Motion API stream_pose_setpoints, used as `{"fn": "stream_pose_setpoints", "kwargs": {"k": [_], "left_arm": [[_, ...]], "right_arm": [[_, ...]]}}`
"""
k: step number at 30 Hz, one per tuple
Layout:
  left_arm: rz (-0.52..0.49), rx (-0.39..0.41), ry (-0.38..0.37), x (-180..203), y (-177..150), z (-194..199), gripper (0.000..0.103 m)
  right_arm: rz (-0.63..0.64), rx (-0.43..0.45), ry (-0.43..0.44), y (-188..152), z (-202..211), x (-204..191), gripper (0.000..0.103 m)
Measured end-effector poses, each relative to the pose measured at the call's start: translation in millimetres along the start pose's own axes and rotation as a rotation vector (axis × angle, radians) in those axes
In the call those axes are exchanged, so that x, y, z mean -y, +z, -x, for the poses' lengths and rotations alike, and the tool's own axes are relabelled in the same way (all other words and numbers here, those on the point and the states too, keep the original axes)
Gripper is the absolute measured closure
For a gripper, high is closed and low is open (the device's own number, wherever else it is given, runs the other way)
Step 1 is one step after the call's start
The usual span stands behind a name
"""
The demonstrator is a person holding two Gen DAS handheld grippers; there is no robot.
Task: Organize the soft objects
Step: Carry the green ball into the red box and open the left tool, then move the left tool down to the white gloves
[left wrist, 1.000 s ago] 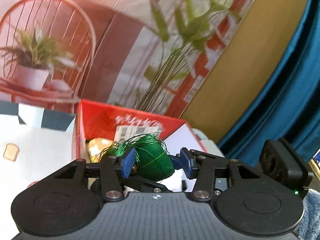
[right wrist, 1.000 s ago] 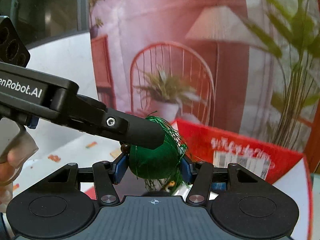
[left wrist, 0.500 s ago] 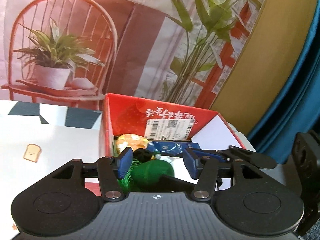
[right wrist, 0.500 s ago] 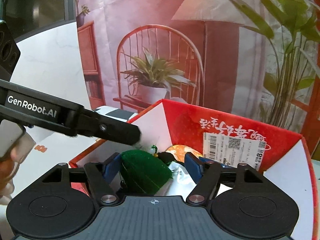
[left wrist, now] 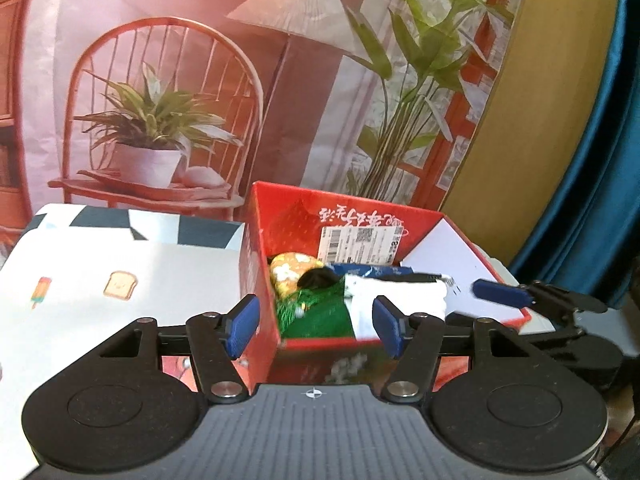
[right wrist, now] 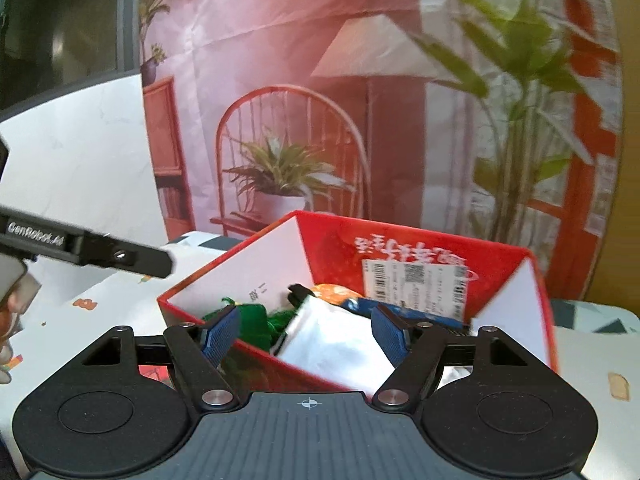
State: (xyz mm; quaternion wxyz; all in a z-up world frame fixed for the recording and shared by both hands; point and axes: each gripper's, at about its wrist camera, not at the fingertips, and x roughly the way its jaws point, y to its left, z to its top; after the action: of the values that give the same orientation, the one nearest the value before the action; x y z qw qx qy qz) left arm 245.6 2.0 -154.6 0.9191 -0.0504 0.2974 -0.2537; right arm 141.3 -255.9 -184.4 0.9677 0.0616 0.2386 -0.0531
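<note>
A red cardboard box (left wrist: 258, 280) (right wrist: 536, 320) stands on the table and holds several soft things. A green tasselled pouch (left wrist: 316, 316) (right wrist: 256, 318) lies at its near side, next to a white cloth (left wrist: 396, 300) (right wrist: 332, 344), a yellow patterned piece (left wrist: 288, 270) and a blue one (left wrist: 360, 270). My left gripper (left wrist: 314, 330) is open and empty, just short of the box. My right gripper (right wrist: 306, 336) is open and empty over the box's near corner. The right gripper's blue fingertip (left wrist: 500, 292) shows at the box's right side.
A white tablecloth with small food prints (left wrist: 120, 284) covers the table to the left. A printed backdrop of a chair and plants (left wrist: 160, 120) stands behind the box. A blue curtain (left wrist: 592, 160) hangs at the right. The left gripper's arm (right wrist: 100, 254) shows at the left.
The green pouch was held between both grippers above the box. Both grippers have opened, the pouch now lies in the box, and both grippers have pulled back.
</note>
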Motion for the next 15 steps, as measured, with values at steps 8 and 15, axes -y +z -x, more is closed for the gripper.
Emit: {"fn": "stream_pose_setpoints", "kwargs": {"k": [8, 15], "left_arm": [[0.043, -0.007, 0.006, 5.7, -48.9, 29.3, 0.038], [0.045, -0.084, 0.059, 6.3, -95.4, 22.6, 0.039]], "right_arm": [[-0.031, 0.032, -0.062, -34.1, 52.5, 1.6, 0.034], [-0.054, -0.036, -0.106, -77.9, 70.5, 3.2, 0.034]]}}
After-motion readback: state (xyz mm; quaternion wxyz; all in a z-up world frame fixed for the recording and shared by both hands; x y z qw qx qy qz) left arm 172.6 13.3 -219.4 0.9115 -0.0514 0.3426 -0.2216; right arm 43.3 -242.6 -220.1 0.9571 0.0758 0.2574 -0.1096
